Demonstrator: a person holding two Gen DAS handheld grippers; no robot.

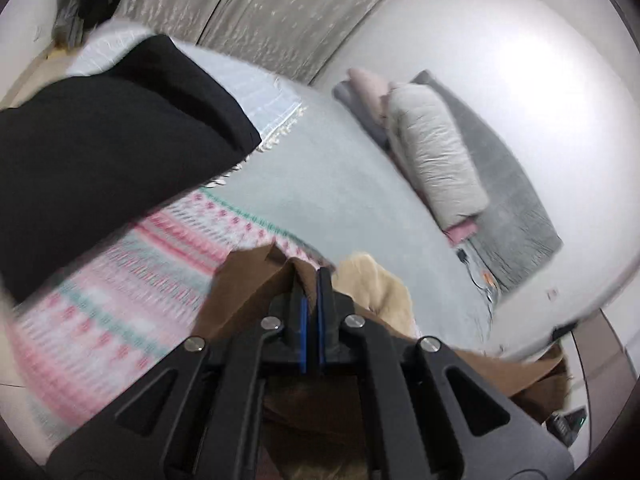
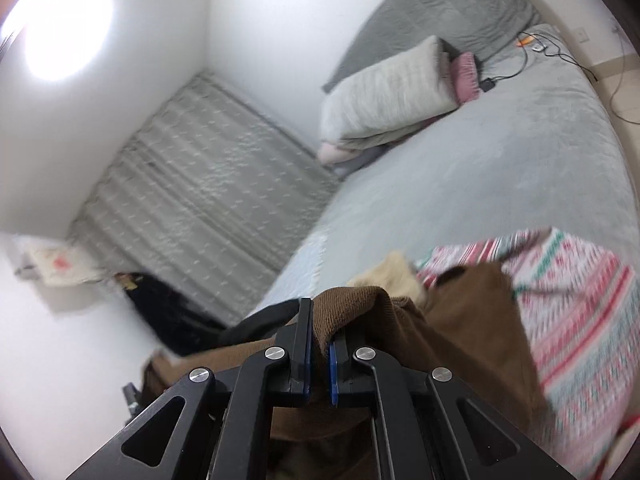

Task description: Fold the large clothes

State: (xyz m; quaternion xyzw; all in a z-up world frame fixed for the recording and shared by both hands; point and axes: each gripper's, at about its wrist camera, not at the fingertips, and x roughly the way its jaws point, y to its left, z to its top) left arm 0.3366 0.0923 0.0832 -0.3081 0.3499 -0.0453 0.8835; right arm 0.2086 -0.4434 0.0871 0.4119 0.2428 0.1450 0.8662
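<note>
Left gripper (image 1: 311, 280): jaws nearly closed, pinching an edge of the brown garment (image 1: 248, 280). Cloth rises between the blue pads and drapes down both sides of the fingers.

Right gripper (image 2: 320, 320): jaws narrow, clamped on a ribbed edge of the brown garment (image 2: 440, 320). A fold bulges over the tips and hangs to the right.

Garment held up off the bed (image 1: 340, 184) by both grippers, near end of the mattress. Its cream lining (image 1: 376, 280) shows just beyond the left gripper; the same cream patch (image 2: 396, 268) shows past the right gripper.

Under and beside the garment: a patterned blanket (image 1: 120, 280) in pink, green and white, lying on the near part of the bed; in the right view it lies to the right (image 2: 580, 300).

Black cloth (image 1: 100, 168) lies at left in the left view, over a pale fringed throw (image 1: 256, 92).

Far end of bed: a pale pillow (image 2: 392, 92) on a pink item, against a grey headboard (image 2: 440, 8). A cable (image 2: 552, 52) trails across the far right corner.

Curtain (image 2: 208, 192) along the far left wall. Both views blurred.
</note>
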